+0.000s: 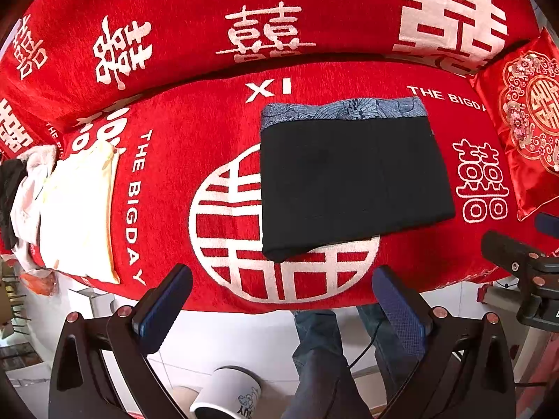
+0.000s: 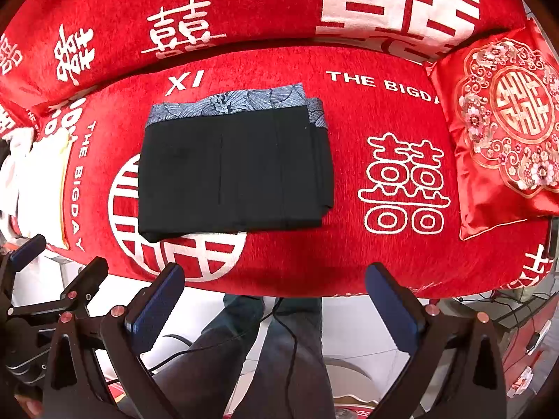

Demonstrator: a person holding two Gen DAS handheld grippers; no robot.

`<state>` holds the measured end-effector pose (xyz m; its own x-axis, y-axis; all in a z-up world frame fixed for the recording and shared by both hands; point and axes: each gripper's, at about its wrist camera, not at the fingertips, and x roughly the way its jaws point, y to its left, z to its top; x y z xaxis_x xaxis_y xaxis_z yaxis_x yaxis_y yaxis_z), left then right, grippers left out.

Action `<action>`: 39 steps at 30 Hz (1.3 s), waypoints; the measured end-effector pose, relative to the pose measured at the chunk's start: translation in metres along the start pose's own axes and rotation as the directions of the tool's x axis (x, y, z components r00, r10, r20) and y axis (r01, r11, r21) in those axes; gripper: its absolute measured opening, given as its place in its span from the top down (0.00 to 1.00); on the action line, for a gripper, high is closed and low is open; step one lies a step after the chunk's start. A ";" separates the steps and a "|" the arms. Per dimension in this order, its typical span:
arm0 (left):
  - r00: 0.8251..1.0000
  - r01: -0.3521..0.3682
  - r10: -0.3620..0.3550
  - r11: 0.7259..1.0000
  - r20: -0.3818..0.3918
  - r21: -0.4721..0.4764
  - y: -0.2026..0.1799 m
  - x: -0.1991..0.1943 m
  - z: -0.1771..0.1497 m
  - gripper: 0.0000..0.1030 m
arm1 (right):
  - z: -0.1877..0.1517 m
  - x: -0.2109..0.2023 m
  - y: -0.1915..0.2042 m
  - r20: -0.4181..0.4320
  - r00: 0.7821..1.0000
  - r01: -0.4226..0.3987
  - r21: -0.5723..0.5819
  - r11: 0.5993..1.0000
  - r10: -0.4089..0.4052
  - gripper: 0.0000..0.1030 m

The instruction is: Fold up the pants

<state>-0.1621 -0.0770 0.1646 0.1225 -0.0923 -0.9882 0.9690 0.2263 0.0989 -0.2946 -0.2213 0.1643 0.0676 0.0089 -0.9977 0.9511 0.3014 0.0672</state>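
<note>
Black pants [image 1: 353, 181] lie folded into a flat rectangle on the red sofa seat [image 1: 195, 146], with a blue patterned waistband [image 1: 342, 110] along the far edge. The right wrist view shows the same pants [image 2: 234, 171] and waistband [image 2: 230, 104]. My left gripper [image 1: 281, 300] hangs open in front of the seat's near edge, short of the pants, with nothing between its fingers. My right gripper [image 2: 274, 296] is likewise open and empty, held off the sofa edge below the pants. Each gripper shows at the side of the other's view.
A cream folded garment [image 1: 80, 209] and other clothes lie at the seat's left end. A red embroidered cushion [image 2: 503, 129] sits at the right end. The backrest [image 1: 244, 17] rises behind. A person's legs in jeans [image 2: 265, 356], a cable and a white cup [image 1: 227, 394] are on the floor below.
</note>
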 end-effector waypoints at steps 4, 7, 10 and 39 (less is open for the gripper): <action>1.000 -0.001 0.001 1.000 0.001 0.000 -0.001 0.000 0.000 0.00 | 0.000 0.000 0.000 0.000 1.000 0.000 0.001 1.000 0.000 0.00; 1.000 0.002 -0.002 1.000 0.000 -0.002 -0.001 0.000 0.000 0.00 | 0.000 0.000 0.000 0.001 1.000 0.000 0.002 1.000 0.000 0.00; 1.000 0.004 -0.004 1.000 -0.001 -0.001 -0.001 0.000 0.001 0.00 | 0.000 0.000 0.000 0.003 1.000 0.002 0.001 1.000 -0.002 0.00; 0.999 0.038 -0.038 0.999 0.019 0.012 -0.005 -0.003 0.000 0.00 | 0.004 0.004 0.007 -0.002 1.000 0.008 -0.026 1.000 -0.008 0.00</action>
<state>-0.1670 -0.0774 0.1669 0.0894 -0.1195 -0.9888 0.9755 0.2107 0.0627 -0.2860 -0.2232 0.1607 0.0590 0.0084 -0.9982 0.9434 0.3266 0.0585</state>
